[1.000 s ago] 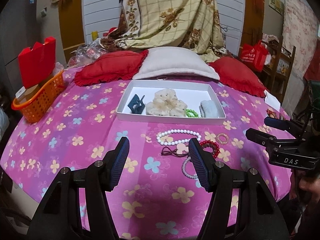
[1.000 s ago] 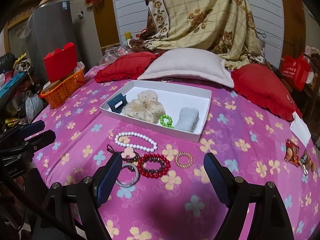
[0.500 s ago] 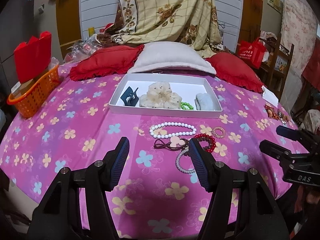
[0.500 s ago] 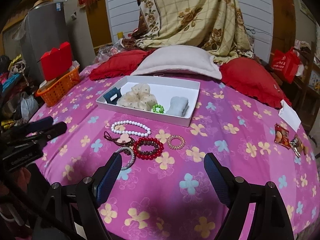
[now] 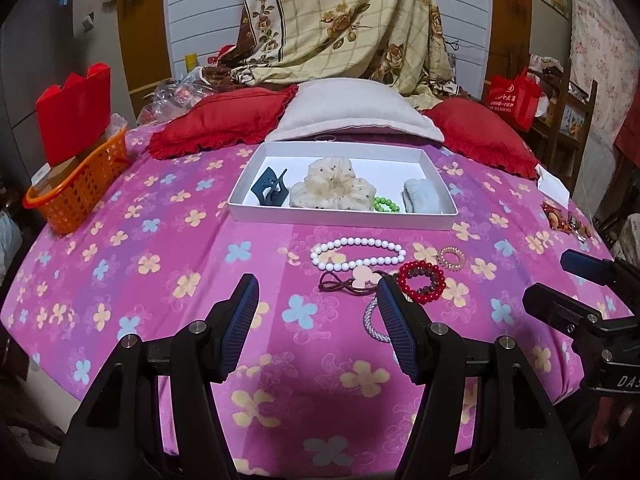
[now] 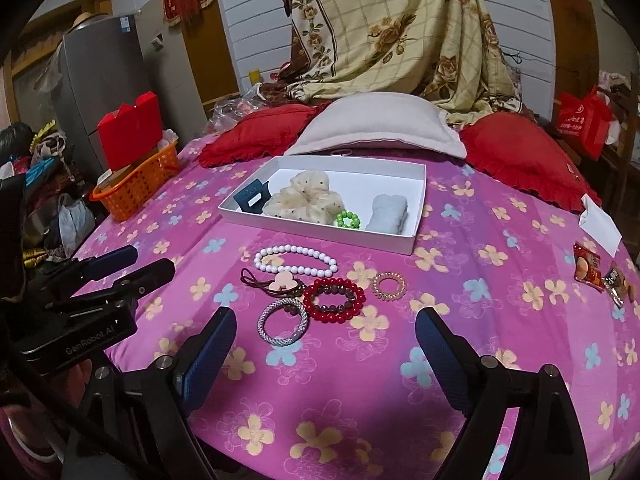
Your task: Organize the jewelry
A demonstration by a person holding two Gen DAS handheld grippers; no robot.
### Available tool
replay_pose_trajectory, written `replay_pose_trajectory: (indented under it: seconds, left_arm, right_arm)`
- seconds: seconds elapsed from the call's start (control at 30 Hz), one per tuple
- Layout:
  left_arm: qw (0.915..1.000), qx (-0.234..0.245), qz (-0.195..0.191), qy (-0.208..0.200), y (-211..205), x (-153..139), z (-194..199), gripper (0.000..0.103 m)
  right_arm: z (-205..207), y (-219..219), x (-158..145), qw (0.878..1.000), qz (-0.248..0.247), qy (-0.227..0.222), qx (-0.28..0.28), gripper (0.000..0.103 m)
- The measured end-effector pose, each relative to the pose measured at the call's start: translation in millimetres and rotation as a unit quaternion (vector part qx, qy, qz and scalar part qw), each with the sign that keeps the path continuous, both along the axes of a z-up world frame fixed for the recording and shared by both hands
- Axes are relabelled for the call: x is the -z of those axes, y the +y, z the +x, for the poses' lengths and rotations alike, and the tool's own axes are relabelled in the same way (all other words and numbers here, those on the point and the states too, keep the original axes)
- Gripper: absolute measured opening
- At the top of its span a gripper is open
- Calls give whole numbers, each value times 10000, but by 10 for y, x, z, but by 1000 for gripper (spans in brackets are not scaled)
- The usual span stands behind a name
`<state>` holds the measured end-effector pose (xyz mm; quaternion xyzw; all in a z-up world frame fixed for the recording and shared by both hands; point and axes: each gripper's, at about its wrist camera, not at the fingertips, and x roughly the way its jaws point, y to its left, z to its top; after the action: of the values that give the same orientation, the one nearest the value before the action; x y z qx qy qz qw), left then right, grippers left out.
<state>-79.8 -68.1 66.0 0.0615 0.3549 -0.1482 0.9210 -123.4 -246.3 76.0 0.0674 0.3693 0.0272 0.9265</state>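
Note:
A white tray (image 5: 340,218) (image 6: 320,232) on the pink flowered bed holds a dark blue claw clip (image 5: 271,190), a cream scrunchie (image 5: 332,190), a green bead bracelet (image 5: 386,204) and a pale blue roll (image 5: 424,196). In front of it lie a white bead bracelet (image 6: 296,260), a hair tie with a pink charm (image 6: 276,282), a red bead bracelet (image 6: 334,300), a gold spiral ring (image 6: 389,286) and a silver bracelet (image 6: 283,322). My left gripper (image 5: 316,292) hovers open near these, holding nothing. My right gripper (image 6: 326,316) is opening wider above the cover, nothing between its fingers.
An orange basket (image 5: 80,192) with a red box stands at the bed's left edge. Red and grey pillows (image 5: 348,116) line the far side. Snack packets (image 6: 596,276) and a white paper (image 6: 600,224) lie at the right edge.
The right gripper has drawn back a little from the jewelry and its jaws have spread wider. The left gripper has stayed put, as open as before.

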Motion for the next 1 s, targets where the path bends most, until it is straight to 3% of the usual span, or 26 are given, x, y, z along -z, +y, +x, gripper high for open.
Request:
replay_pose_trajectory:
  seconds: [1.0]
  left_arm:
    - [9999, -17, -23, 142, 16, 96, 84, 62]
  right_arm:
    - [127, 55, 127, 9996, -238, 157, -90, 89]
